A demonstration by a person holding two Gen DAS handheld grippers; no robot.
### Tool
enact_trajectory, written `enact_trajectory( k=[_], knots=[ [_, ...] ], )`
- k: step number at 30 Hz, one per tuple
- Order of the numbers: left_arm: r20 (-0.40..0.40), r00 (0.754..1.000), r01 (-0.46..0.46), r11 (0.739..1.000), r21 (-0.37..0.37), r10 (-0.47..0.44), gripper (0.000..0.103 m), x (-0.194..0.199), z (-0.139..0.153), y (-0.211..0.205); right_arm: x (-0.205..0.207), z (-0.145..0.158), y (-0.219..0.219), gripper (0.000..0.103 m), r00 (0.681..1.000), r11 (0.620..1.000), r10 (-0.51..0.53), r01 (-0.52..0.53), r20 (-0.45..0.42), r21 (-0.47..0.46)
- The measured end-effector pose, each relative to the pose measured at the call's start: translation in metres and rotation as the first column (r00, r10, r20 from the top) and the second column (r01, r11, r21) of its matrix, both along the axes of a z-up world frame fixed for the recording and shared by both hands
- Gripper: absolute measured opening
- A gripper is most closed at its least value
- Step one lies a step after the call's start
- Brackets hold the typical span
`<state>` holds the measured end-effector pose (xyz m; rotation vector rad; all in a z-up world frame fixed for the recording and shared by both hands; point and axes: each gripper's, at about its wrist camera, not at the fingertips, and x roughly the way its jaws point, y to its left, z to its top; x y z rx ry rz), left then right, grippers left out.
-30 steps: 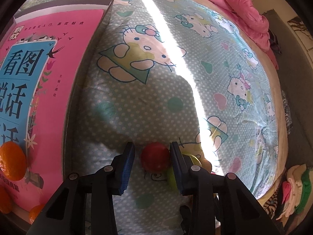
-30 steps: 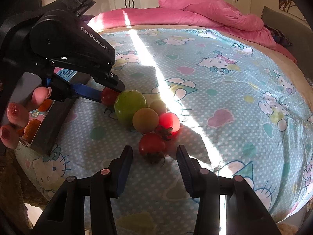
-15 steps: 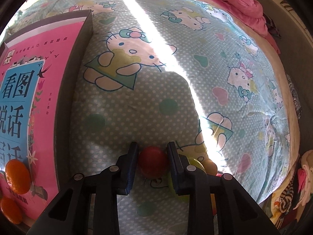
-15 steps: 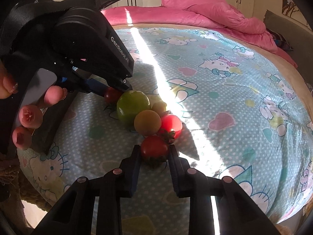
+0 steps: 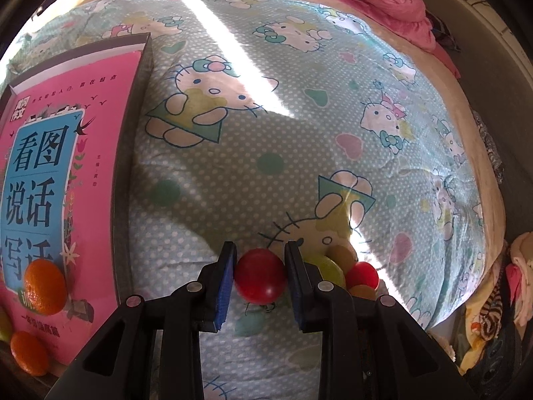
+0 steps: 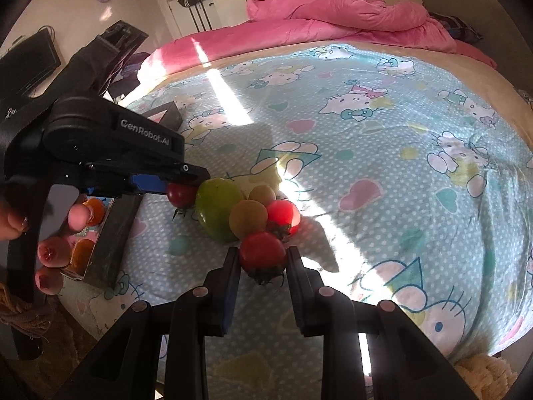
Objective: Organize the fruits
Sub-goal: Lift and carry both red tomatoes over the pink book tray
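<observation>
Each gripper pinches a red tomato on a bed covered by a pale blue cartoon-cat sheet [image 5: 299, 140]. In the left wrist view the left gripper [image 5: 260, 275] has its blue-padded fingers pressed against both sides of a round red tomato [image 5: 260, 280], which sits at 6 o'clock in the frame; just past its right finger, toward 4 o'clock, lie a green fruit [image 5: 328, 268], a second red tomato [image 5: 362, 274] and a brownish fruit [image 5: 341, 256], bunched together. At 9 o'clock a pink book [image 5: 56, 180] with blue lettering lies on the sheet, and two oranges [image 5: 45, 286] rest on its near end at 8 o'clock. In the right wrist view the right gripper [image 6: 263, 260] clamps another red tomato with a dark stem [image 6: 262, 256] at the near edge of the fruit cluster, low in the middle of the frame. Touching it from behind are a yellowish tomato [image 6: 248, 218] and a bright red one [image 6: 283, 215], with the large green fruit [image 6: 218, 213] at 10 o'clock from it. Beyond that the left gripper [image 6: 180, 190] reaches in from 9 o'clock, gripped by a person's hand [image 6: 50, 233], its tips closed on its tomato [image 6: 180, 195]. A pink duvet [image 6: 333, 16] is heaped at 12 o'clock.
</observation>
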<state>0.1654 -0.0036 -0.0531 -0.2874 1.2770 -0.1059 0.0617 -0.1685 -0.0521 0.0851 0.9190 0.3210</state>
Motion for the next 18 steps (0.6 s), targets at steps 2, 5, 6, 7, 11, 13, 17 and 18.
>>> enact_trajectory(
  k=[2, 5, 6, 7, 11, 13, 17, 18],
  knots=[
    [0.001, 1.000, 0.004, 1.000, -0.005, -0.004, 0.030, -0.003, 0.002, 0.001, 0.001, 0.000, -0.005, 0.028, 1.000, 1.000, -0.015, 0.015, -0.007, 0.022],
    [0.002, 1.000, 0.010, 1.000, -0.014, -0.010, 0.030, -0.007, 0.003, 0.003, 0.000, 0.001, -0.009, 0.028, 1.000, 0.999, -0.029, 0.029, -0.013, 0.038],
    [0.002, 1.000, 0.014, 1.000, -0.014, -0.014, 0.030, -0.008, 0.004, 0.003, 0.000, 0.001, -0.010, 0.028, 0.999, 0.999, -0.031, 0.031, -0.014, 0.045],
    [0.004, 1.000, 0.018, 1.000, -0.013, -0.018, 0.030, -0.010, 0.004, 0.004, 0.000, 0.001, -0.012, 0.028, 0.999, 0.998, -0.033, 0.034, -0.015, 0.057],
    [0.010, 1.000, 0.030, 0.999, -0.019, -0.029, 0.030, -0.016, 0.008, 0.004, -0.001, 0.002, -0.018, 0.028, 0.998, 0.993, -0.055, 0.057, -0.025, 0.099],
    [0.009, 0.999, 0.031, 0.999, -0.023, -0.031, 0.030, -0.019, 0.009, 0.004, -0.001, 0.002, -0.023, 0.028, 0.998, 0.990, -0.064, 0.068, -0.029, 0.121],
    [0.006, 1.000, 0.028, 0.999, -0.038, -0.028, 0.030, -0.023, 0.009, 0.007, -0.003, 0.005, -0.026, 0.028, 0.997, 0.988, -0.072, 0.074, -0.022, 0.133],
    [0.006, 1.000, 0.027, 0.999, -0.046, -0.026, 0.030, -0.023, 0.010, 0.008, -0.003, 0.005, -0.027, 0.028, 0.997, 0.988, -0.076, 0.078, -0.022, 0.133]
  ],
)
